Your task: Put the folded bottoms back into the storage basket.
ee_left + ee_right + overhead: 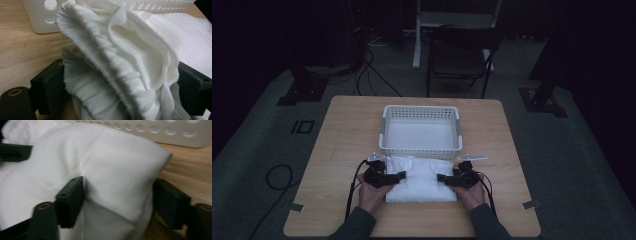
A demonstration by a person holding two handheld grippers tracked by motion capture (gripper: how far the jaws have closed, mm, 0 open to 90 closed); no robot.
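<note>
High view: a person at a wooden table (337, 150) holds a folded white cloth (422, 180) from both ends, the left gripper (398, 175) biting its left edge and the right gripper (441, 178) its right edge, with an empty white basket (384, 127) standing just beyond the cloth toward the far side of the table. From the left gripper view, the black jaws pinch a thick bunch of ruffled cloth layers (115, 75), the basket's perforated wall (42, 20) close behind. From the right gripper view, that gripper's jaws squeeze the smoother folded corner of the cloth (112, 170), again with the basket wall (162, 132) just past it. The work in hand appears to be lifting the bundle into the basket. To do it well, both grips should hold firm and rise together so the folds do not slump or spill open in the middle; the bundle then needs to clear the near rim before travelling forward and coming down level inside. The left side carries many loose layers, so a slip there looks the likelier risk, and keeping the two grippers the same way apart should stop the cloth stretching or sagging.
</note>
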